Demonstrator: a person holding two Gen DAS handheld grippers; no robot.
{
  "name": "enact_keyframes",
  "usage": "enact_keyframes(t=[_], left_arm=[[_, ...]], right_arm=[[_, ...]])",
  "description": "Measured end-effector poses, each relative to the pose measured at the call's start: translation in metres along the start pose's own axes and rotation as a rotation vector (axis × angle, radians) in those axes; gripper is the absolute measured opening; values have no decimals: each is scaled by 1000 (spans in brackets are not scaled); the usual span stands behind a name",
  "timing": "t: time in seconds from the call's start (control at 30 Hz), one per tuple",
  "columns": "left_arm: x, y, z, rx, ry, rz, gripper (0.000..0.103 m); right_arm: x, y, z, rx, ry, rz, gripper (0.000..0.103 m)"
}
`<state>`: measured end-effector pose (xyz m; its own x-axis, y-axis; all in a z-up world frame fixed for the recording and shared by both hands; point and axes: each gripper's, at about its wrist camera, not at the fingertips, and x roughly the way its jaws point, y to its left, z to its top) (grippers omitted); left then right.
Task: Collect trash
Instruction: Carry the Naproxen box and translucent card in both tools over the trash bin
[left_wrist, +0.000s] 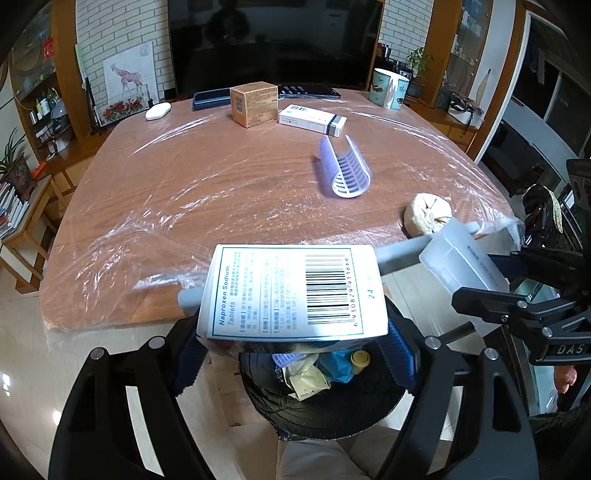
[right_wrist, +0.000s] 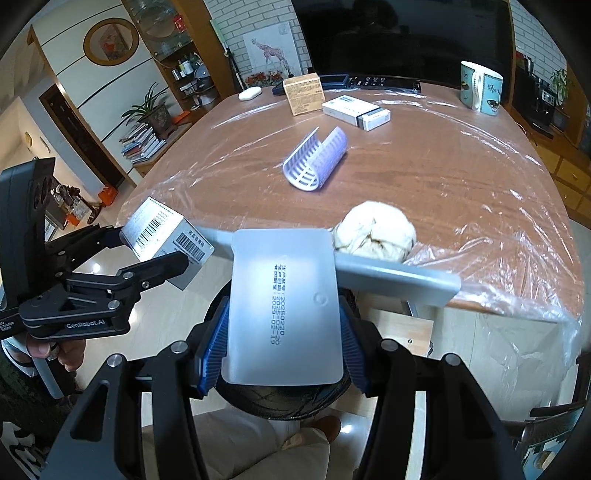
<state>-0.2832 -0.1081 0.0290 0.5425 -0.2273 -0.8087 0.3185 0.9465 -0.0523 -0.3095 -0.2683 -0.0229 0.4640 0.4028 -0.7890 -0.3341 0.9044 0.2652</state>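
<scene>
My left gripper (left_wrist: 295, 345) is shut on a white medicine box (left_wrist: 295, 291) with a barcode, its blue pads pressing on both sides. Straight below it stands a black-lined trash bin (left_wrist: 321, 410) holding crumpled paper and blue scraps. My right gripper (right_wrist: 284, 354) is shut on a translucent plastic tray (right_wrist: 284, 306), also above the bin (right_wrist: 280, 398). The right wrist view shows the left gripper (right_wrist: 147, 247) with the box (right_wrist: 162, 236) at the left. On the table lie a crumpled paper ball (right_wrist: 375, 230) and a curved purple slatted piece (right_wrist: 317, 158).
The wooden table (left_wrist: 184, 192) is covered in clear plastic film. At its far end are a brown box (left_wrist: 255, 103), a long white box (left_wrist: 312, 120), a mug (left_wrist: 389, 88), a white case (left_wrist: 158, 110) and dark remotes (left_wrist: 210, 99). A grey bar (right_wrist: 399, 277) crosses between bin and table.
</scene>
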Motion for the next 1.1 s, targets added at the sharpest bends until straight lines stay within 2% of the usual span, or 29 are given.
enact_keyframes(t=[0.4, 1.1], left_arm=[[-10, -12, -18, 27, 4, -12, 81], [21, -17, -51, 39, 115, -3, 81]], right_arm=[[0, 5, -20, -4, 22, 1, 54], [36, -3, -50, 8, 128, -24, 54]])
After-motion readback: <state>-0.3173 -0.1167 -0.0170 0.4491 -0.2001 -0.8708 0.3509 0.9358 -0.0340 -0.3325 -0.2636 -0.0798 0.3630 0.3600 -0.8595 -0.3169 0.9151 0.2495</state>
